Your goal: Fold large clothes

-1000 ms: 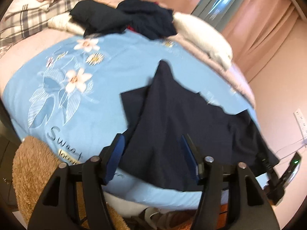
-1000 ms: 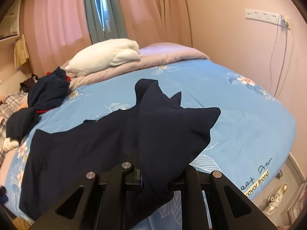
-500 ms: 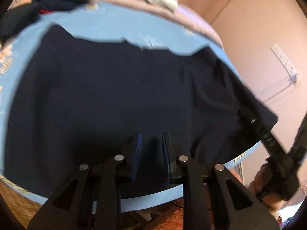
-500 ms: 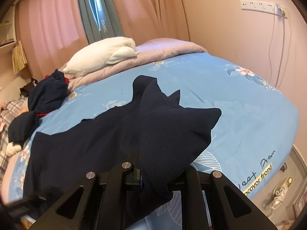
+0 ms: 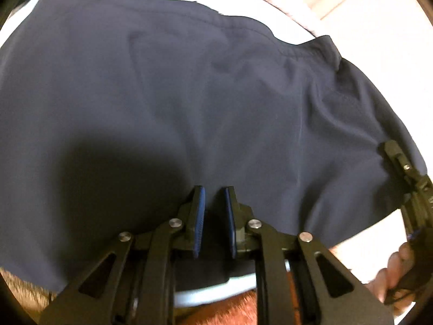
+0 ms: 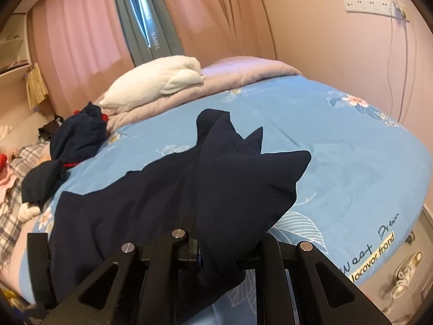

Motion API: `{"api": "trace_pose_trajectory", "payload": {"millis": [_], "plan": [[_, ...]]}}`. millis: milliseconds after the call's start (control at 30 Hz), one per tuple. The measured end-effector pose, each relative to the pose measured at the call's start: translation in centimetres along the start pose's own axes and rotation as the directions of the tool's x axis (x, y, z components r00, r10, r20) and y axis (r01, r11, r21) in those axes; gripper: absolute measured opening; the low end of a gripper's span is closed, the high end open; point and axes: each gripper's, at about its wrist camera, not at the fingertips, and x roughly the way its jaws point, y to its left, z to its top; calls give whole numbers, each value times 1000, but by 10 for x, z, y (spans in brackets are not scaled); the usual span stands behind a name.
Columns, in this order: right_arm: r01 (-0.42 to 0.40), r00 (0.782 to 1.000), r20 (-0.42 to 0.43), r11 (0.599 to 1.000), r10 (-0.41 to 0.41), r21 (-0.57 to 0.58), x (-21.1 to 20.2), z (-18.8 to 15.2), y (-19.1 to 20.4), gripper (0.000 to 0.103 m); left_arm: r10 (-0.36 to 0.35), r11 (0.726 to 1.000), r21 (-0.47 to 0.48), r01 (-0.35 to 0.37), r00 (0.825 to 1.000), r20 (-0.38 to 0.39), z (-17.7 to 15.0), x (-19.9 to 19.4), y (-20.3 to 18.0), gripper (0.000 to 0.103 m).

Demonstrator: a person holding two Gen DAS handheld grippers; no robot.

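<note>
Garment (image 5: 189, 94), navy, lying spread on the blue bedsheet (image 6: 338, 149). Left gripper (image 5: 214, 216) has descended from a wide-open hover onto the near hem, its pads now a narrow gap apart; whether cloth sits between them cannot be told. Right gripper (image 6: 219, 246) remains clamped on a raised corner. Lifting for a fold looks next.

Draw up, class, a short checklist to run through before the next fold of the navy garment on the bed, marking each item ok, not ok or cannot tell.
1. Right gripper holds fabric: ok. The navy garment bunches up out of it.
2. Left gripper has a hold: not ok. A gap shows between its blue fingers, with no cloth pinched.
3. Garment spread flat: not ok. It lies flat in the left wrist view, but peaks near the right gripper.
4. Landing space on the blue sheet: ok.
5. Pile of dark clothes apart from the garment: ok.
6. Near hem position: cannot tell.
</note>
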Motion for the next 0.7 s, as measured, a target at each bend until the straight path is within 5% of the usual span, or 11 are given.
{"api": "trace_pose_trajectory", "payload": {"millis": [100,200,267,433,700], "plan": [[-17,1000,4,1000,17,-23,-2,3,6,15,-40,999,27,40,999,12,-1,-28,2,25],[-50,999,9,997,50,-59,-6,10,17,15,-64,996,62,57,991,115,2,-69,1,30],[-77,997,14,995,78,-70,-9,17,25,15,-23,997,71,9,977,212,4,-102,5,49],[-126,990,43,980,134,-153,-19,27,56,14,112,991,29,-132,924,366,-1,-153,28,56],[-277,952,22,894,304,-353,-36,23,139,13,222,974,-141,-177,870,441,-6,-190,93,61]]}}
